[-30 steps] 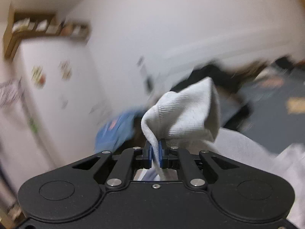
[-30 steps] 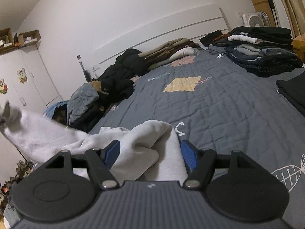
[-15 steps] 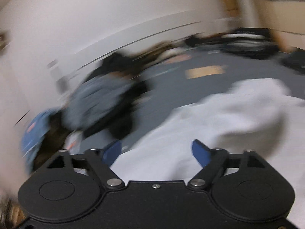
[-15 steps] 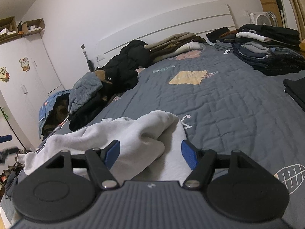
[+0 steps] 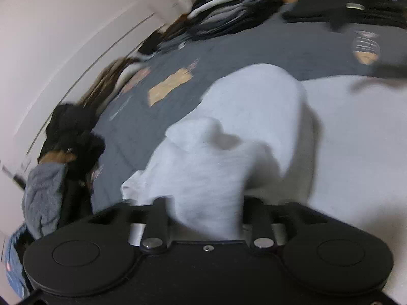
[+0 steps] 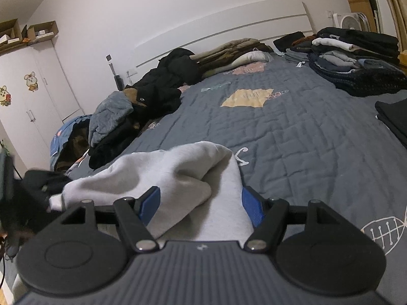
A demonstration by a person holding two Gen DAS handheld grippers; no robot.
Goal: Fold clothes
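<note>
A light grey sweatshirt point(image 6: 178, 175) lies bunched on the grey quilted bed point(image 6: 292, 132). My right gripper point(image 6: 201, 203) is open, its blue pads on either side of a fold of the sweatshirt, not closed on it. In the blurred left wrist view the same sweatshirt point(image 5: 229, 152) fills the middle. My left gripper point(image 5: 206, 203) is open and a sleeve end lies between its fingers, hiding the pads. The left gripper's dark body point(image 6: 30, 193) shows at the left edge of the right wrist view.
A heap of dark and grey unfolded clothes point(image 6: 142, 106) lies at the left of the bed. Stacks of folded clothes point(image 6: 356, 61) stand at the far right, a black folded piece point(image 6: 394, 117) at the right edge. White wardrobe point(image 6: 30, 96) at left.
My left gripper let go of the sleeve it held up, opened, and swung right and down over the sweatshirt. The sleeve dropped onto the bed. My right gripper stayed open and nearly still.
</note>
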